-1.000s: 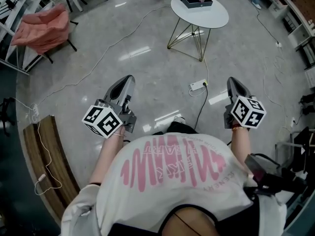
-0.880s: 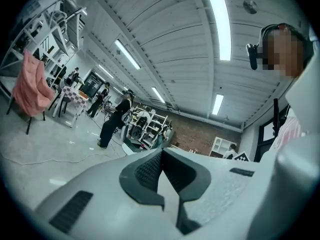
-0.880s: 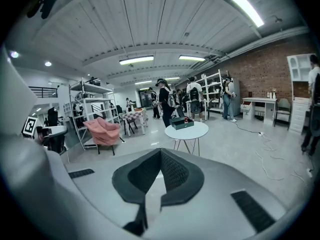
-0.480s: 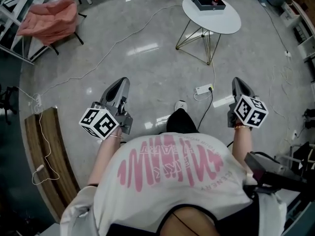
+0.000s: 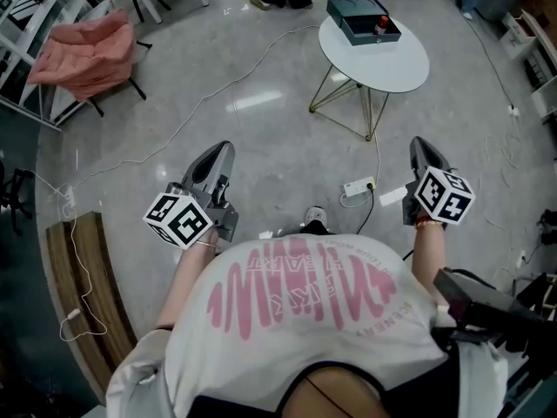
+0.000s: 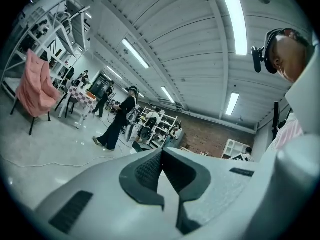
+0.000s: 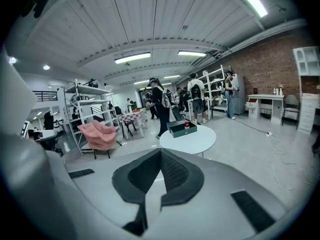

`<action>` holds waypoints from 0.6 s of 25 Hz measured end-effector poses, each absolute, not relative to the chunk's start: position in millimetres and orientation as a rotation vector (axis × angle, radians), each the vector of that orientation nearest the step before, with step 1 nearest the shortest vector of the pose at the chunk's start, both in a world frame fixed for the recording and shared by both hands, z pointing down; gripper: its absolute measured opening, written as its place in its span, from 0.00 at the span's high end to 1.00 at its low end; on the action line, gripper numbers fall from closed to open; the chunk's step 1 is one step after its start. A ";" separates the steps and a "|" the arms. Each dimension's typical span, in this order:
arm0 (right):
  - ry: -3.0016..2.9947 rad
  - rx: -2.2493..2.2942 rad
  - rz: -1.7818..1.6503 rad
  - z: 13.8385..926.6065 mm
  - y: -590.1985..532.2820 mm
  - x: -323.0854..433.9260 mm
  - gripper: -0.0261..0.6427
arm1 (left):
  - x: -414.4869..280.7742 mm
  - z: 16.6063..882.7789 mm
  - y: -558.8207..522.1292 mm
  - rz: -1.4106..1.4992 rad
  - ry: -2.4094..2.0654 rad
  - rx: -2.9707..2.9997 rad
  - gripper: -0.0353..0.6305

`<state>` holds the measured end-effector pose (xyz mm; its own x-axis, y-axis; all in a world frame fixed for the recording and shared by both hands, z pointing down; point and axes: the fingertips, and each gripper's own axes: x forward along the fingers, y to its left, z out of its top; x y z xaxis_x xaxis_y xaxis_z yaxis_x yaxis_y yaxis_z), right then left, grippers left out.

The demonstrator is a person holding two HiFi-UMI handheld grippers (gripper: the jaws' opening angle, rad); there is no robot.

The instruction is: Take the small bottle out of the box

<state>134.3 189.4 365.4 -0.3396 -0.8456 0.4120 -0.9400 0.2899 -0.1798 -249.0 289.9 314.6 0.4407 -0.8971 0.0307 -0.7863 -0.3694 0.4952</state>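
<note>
At far left, a pink chair (image 5: 83, 46), no part of the job. Next along, the left gripper (image 5: 221, 151), held low in front of the body over the floor and well apart from everything. Fingers (image 6: 149, 170) pressed together with nothing between them, tilted up toward the ceiling in the left gripper view.

Further right, a power strip (image 5: 359, 185) lying on the floor between the person and the goal. Beyond it, the round white table (image 5: 396, 64) on thin metal legs, well ahead and out of reach. On top, the dark open box (image 5: 359, 26). Inside, near its right-hand edge, the small bottle (image 5: 380, 22) with a red top, apparently upright.

At right, the right gripper (image 5: 422, 148), also held low over the floor. Fingers (image 7: 176, 173) shut tight on nothing, aimed toward the table, with box and small bottle plain straight ahead in the right gripper view.

Judged from this, nothing of the task done yet, with the small bottle untouched in the box. Left to do:
- Close the gap to the table.
- Part one pair of fingers and reach into the box.
- Clamp the small bottle and lift it clear of the walls.
</note>
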 end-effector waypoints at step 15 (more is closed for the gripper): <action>-2.446 1.567 0.557 348.1 24.8 163.5 0.96 | -221.1 300.2 147.6 -0.392 -1.563 2.235 0.94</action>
<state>163.5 24.8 348.1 -0.4265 -0.8345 0.3489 -0.9033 0.3729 -0.2122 -221.1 147.6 300.2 0.3412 -0.9400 -0.0086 -0.8326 -0.3064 0.4613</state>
